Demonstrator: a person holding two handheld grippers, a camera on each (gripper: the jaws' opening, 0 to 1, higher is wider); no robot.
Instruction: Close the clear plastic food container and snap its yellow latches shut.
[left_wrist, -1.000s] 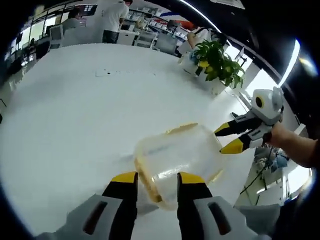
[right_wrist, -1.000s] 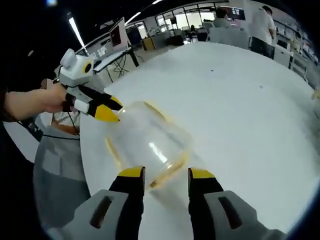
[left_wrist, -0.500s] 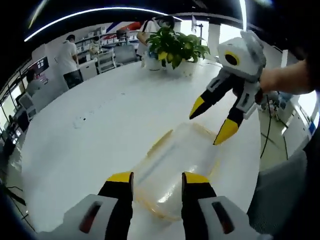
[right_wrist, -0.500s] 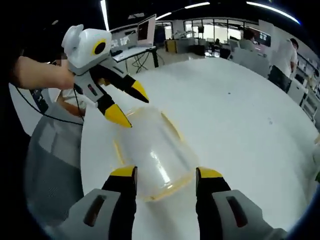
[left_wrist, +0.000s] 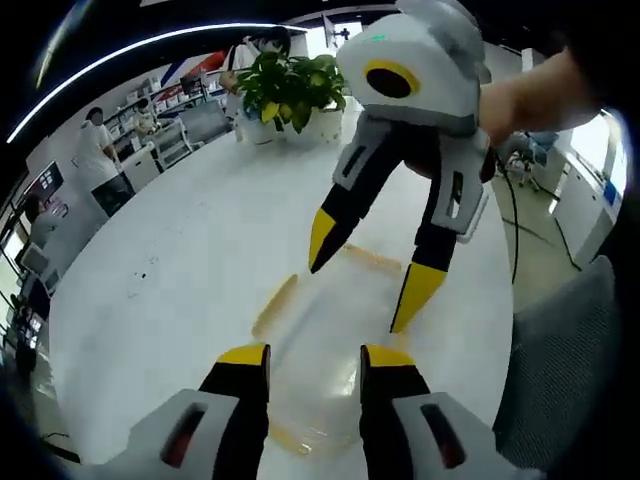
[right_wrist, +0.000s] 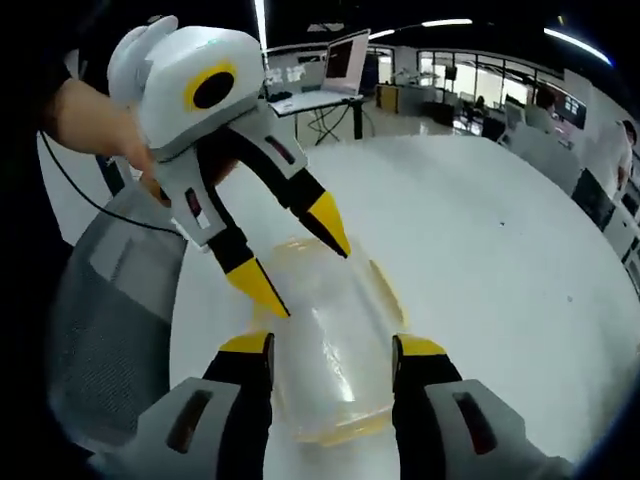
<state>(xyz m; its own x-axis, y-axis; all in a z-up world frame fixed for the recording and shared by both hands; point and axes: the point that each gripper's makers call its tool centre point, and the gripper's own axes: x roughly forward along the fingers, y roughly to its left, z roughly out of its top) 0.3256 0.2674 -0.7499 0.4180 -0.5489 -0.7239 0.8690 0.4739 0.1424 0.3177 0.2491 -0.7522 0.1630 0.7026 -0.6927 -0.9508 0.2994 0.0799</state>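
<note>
Both grippers poised over the food container

Left gripper (left_wrist: 314, 362), white-bodied with yellow-tipped black jaws, has its jaws spread apart, one on each side of the near end of the clear plastic food container with yellow trim (left_wrist: 330, 345). That container lies flat on the broad white tabletop (left_wrist: 170, 270), close to the edge nearest the person. Opposite it, the right gripper (left_wrist: 362, 282) reaches in from above, held in a bare hand (left_wrist: 530, 95), its jaws likewise parted and pointing down at the container's far end; whether the tips actually touch the lid is hard to tell. Seen from the right gripper view, the container (right_wrist: 325, 345) sits lengthwise between that gripper's own open jaws. One long yellow latch (left_wrist: 275, 305) lies splayed flat beside the container's side. Beyond stands a leafy green potted plant (left_wrist: 290, 90).
</note>
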